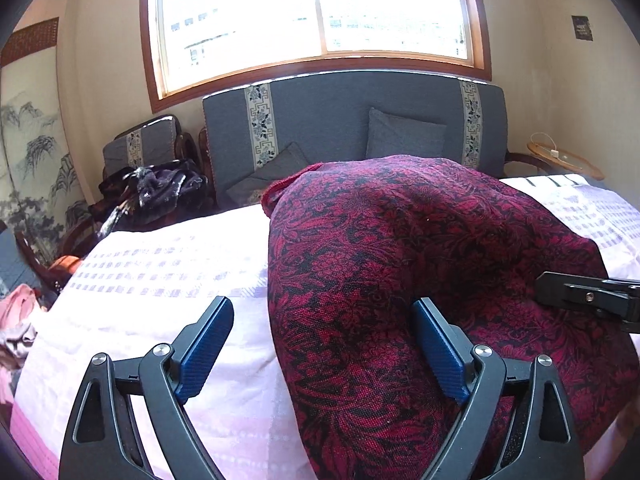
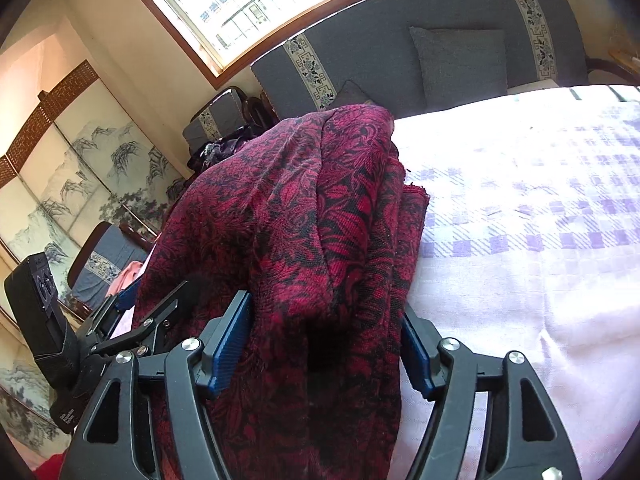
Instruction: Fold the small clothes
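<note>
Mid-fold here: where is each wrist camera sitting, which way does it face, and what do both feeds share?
Left wrist: sits behind the left gripper, facing across the pale pink-and-lilac checked bedspread toward the window; jaws wide, the right gripper's tip enters at right.
Right wrist: sits behind the right gripper, tilted, looking along the dark red floral knitted garment; jaws straddle its bunched fold; left gripper at lower left.
Shared: garment, bedspread, grey sofa back, window.

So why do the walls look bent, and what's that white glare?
Left wrist view: the fisheye lens bows the window, which is blown out white. Right wrist view: sunlight washes out the bedspread, while the red garment stays sharp.
</note>
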Available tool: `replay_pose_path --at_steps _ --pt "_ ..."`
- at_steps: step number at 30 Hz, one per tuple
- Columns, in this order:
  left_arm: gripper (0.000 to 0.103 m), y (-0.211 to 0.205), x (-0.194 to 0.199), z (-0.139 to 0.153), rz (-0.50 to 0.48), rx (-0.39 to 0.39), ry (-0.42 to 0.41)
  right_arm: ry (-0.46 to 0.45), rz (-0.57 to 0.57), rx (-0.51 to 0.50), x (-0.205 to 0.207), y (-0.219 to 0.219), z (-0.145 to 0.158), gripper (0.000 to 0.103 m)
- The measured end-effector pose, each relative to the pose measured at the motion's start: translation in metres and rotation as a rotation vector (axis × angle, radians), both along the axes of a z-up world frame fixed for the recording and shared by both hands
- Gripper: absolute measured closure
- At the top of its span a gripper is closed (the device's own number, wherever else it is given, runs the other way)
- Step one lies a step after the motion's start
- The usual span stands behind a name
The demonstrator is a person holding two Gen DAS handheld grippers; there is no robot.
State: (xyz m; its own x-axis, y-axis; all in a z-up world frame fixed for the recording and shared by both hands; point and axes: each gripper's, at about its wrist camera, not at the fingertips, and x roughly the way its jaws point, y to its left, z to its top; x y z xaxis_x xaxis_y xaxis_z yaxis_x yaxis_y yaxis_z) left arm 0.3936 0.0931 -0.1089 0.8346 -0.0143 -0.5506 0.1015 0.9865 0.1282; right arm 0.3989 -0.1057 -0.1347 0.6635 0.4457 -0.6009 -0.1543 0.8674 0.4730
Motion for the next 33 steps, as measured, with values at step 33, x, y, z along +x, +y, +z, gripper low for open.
replay_pose_path --at_steps 33 --pt "0.000 -0.034 -0.323 0.174 0.025 -0.045 -0.405 -0.479 -0.172 -0.238 -0.331 0.028 0.148 0.002"
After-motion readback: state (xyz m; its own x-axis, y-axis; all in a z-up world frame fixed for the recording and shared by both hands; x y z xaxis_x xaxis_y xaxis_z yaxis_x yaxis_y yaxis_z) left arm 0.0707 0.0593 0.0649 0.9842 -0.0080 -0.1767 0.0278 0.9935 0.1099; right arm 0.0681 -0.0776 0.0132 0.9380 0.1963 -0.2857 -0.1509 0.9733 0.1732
